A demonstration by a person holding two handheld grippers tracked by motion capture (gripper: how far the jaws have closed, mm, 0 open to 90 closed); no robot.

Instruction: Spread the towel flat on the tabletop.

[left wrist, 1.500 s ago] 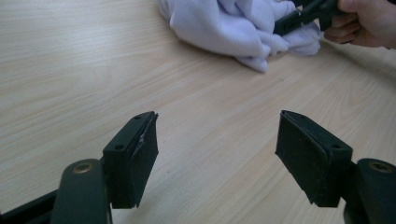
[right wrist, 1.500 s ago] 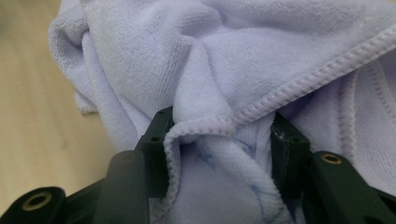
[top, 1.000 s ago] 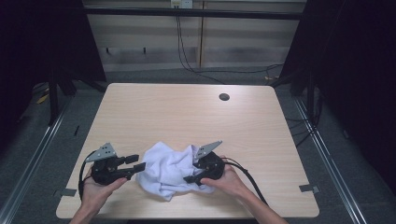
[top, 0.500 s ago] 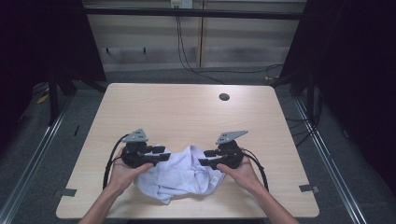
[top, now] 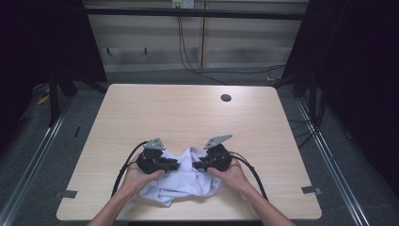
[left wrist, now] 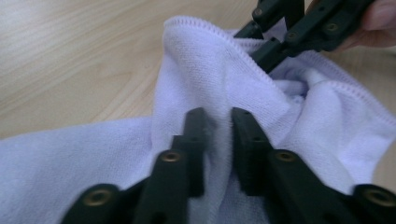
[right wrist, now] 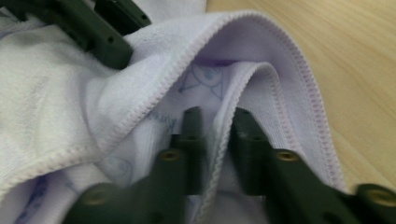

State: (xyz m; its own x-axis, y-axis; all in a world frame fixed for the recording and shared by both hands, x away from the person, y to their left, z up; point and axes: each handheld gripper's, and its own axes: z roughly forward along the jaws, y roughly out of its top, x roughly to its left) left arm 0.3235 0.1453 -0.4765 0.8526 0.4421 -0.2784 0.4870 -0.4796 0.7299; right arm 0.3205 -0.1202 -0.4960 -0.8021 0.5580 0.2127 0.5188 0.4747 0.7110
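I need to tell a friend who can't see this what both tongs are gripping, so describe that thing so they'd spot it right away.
Start at the light wooden table and look to its near edge, in the middle, between the person's two hands. There lies a crumpled white towel with a stitched hem and faint printed drawings, pinched by the left tongs and the right tongs. It is the one soft, pale thing there; the small dark hole sits far back.
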